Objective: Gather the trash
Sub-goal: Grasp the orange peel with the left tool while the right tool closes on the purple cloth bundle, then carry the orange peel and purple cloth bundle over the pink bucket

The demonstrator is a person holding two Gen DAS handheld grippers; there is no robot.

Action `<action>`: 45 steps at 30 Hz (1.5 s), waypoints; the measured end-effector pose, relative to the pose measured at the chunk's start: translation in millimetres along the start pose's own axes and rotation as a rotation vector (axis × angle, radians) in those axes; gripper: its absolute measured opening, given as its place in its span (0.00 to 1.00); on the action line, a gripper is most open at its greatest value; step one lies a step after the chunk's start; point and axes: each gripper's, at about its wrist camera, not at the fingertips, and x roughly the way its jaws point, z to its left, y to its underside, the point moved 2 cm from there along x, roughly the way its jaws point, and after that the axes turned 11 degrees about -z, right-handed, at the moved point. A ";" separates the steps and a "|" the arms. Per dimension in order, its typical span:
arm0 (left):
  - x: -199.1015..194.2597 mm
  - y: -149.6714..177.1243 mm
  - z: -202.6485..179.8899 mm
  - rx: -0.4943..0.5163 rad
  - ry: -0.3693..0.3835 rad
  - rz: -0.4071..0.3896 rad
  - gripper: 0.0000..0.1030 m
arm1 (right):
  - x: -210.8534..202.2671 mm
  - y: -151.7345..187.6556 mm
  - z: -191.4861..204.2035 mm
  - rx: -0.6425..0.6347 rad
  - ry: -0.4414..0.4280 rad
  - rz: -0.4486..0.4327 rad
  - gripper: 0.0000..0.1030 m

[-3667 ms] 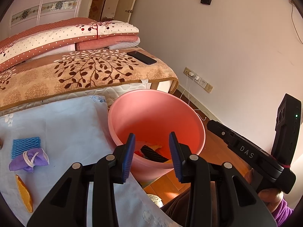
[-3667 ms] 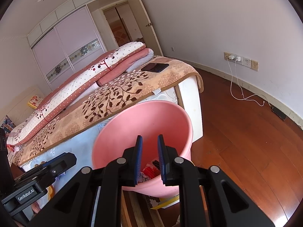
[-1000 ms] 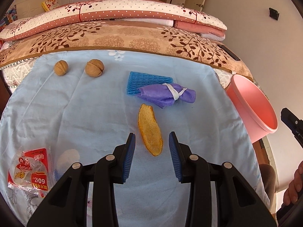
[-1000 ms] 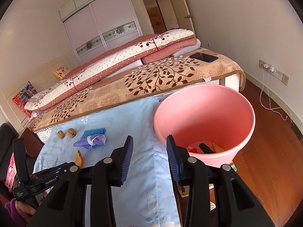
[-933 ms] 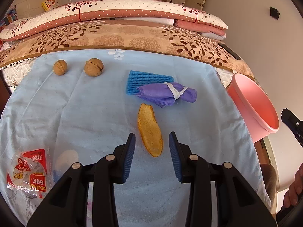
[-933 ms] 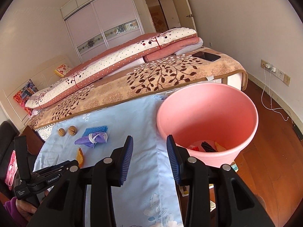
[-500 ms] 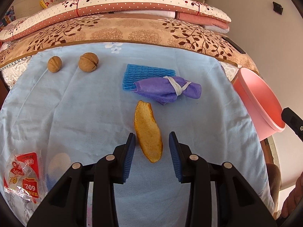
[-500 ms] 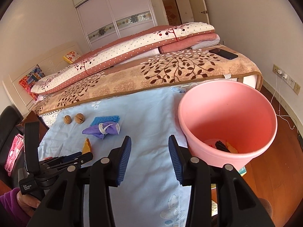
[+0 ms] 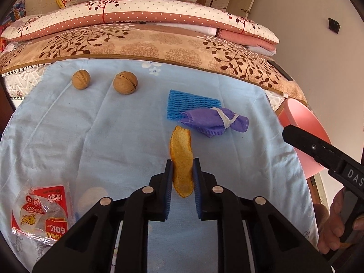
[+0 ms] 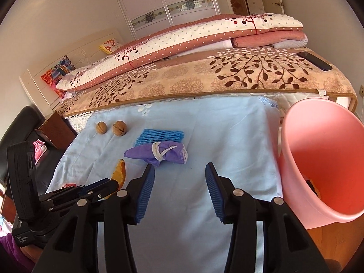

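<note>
An orange peel (image 9: 179,145) lies on the light blue cloth (image 9: 91,136). My left gripper (image 9: 182,162) is closing on the peel's near half, with both blue pads against its sides. The peel (image 10: 120,173) and left gripper (image 10: 102,185) also show at the lower left of the right wrist view. My right gripper (image 10: 179,168) hovers over the cloth with its jaws opening and nothing between them. Just beyond it lie a purple cloth bundle (image 10: 163,151) tied with a white band and a blue foam net (image 10: 159,135). The pink bucket (image 10: 295,136) stands at the right.
Two walnuts (image 9: 81,79) (image 9: 125,82) sit at the cloth's far left. A red and clear snack wrapper (image 9: 43,213) lies near left. The bed with folded quilts runs behind, a phone (image 10: 315,61) on its blanket. Wooden floor lies beyond the bucket.
My left gripper has closed in around the orange peel. My right gripper has swung left from the bucket toward the purple bundle and its jaws have widened.
</note>
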 end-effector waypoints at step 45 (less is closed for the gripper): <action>-25.4 -6.0 0.6 -0.024 0.054 -0.055 0.16 | 10.2 14.5 -2.9 0.063 -0.071 0.059 0.24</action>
